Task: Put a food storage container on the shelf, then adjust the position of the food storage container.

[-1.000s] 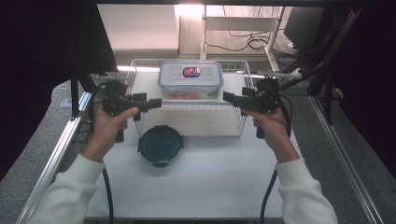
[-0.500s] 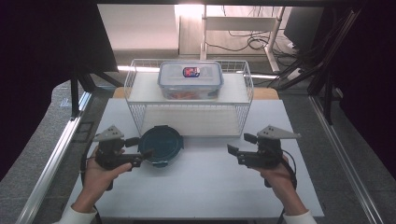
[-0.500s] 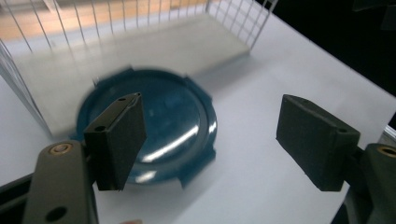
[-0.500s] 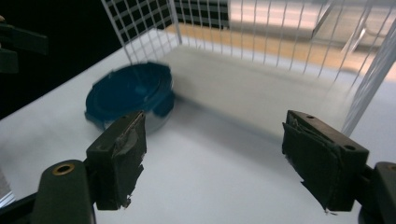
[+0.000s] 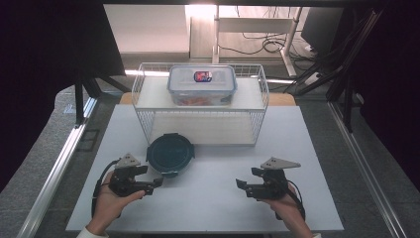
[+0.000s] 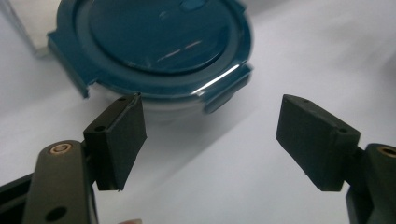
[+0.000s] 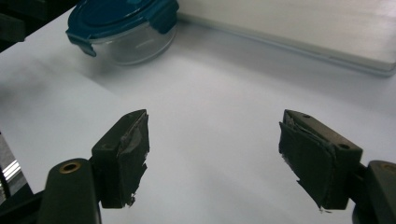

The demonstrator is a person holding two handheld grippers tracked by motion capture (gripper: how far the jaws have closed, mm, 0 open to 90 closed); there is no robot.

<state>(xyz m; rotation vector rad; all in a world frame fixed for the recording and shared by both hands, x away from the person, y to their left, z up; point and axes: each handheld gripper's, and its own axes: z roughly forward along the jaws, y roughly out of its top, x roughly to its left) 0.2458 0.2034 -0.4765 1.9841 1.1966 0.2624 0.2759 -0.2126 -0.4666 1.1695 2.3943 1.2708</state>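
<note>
One unreadable red-blue label (image 5: 202, 76) tops rectangular container (image 5: 201, 91).

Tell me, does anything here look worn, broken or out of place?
Yes: the right gripper has frayed pads, their rubber ragged and peeling at the edges. The round container and the boxed one on the wire rack sit upright, lids on.
</note>
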